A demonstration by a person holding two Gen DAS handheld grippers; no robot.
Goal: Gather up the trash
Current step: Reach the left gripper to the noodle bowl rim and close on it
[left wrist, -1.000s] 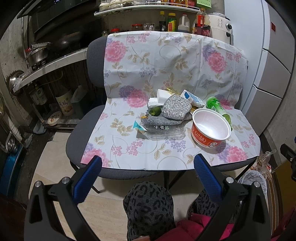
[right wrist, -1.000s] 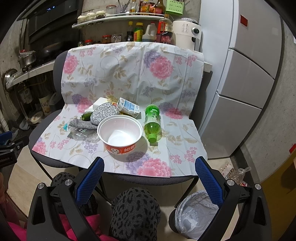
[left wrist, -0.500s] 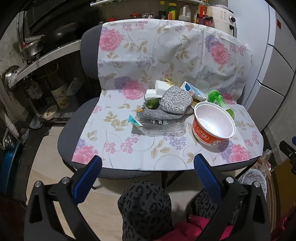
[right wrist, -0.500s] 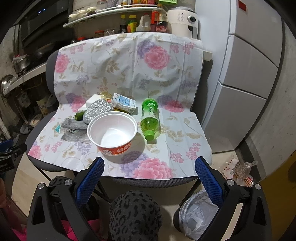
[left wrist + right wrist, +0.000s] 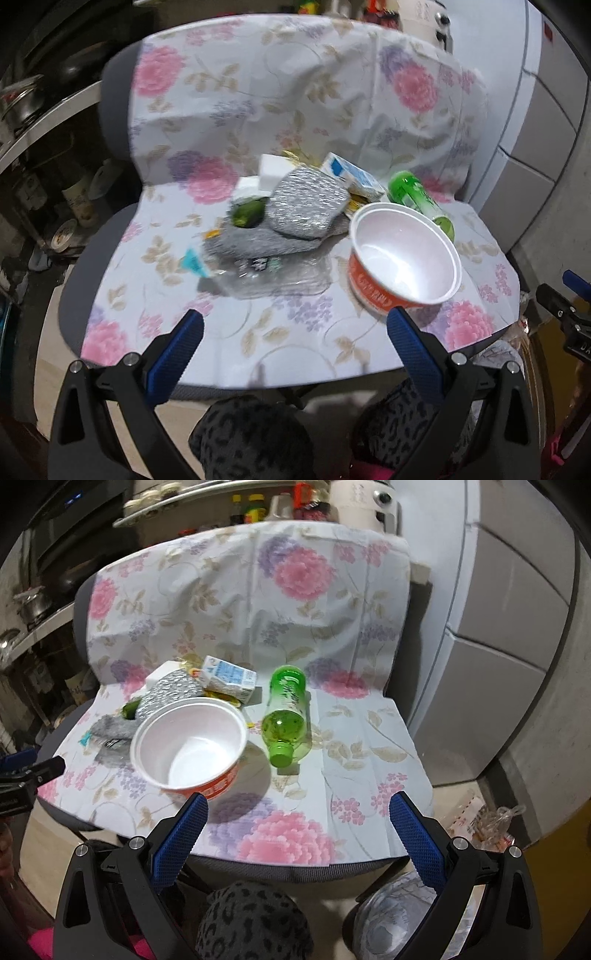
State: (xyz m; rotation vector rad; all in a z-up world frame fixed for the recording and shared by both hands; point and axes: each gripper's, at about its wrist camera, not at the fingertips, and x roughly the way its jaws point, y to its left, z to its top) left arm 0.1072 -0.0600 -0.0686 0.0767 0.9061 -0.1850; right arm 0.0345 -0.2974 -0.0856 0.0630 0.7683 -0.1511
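Trash lies on a chair under a floral cloth (image 5: 258, 110): an empty noodle bowl (image 5: 402, 254) (image 5: 188, 746), a green bottle (image 5: 286, 712) (image 5: 421, 203) on its side, a blue-white carton (image 5: 229, 675) (image 5: 351, 175), a silver pouch (image 5: 306, 206), grey wrappers (image 5: 251, 243) and a clear plastic tray (image 5: 280, 280). My left gripper (image 5: 291, 328) is open and empty, just short of the tray and bowl. My right gripper (image 5: 297, 812) is open and empty, above the seat's front edge, short of the bowl and bottle.
A bin lined with a white bag (image 5: 391, 923) stands on the floor under the chair's right front. A fridge (image 5: 517, 627) is at the right, kitchen shelves with pots (image 5: 29, 107) at the left. The person's patterned knees (image 5: 255, 435) are below the grippers.
Both grippers have moved forward and closer to the chair seat; the trash looks larger. Both jaws stay open and nothing on the seat has moved.
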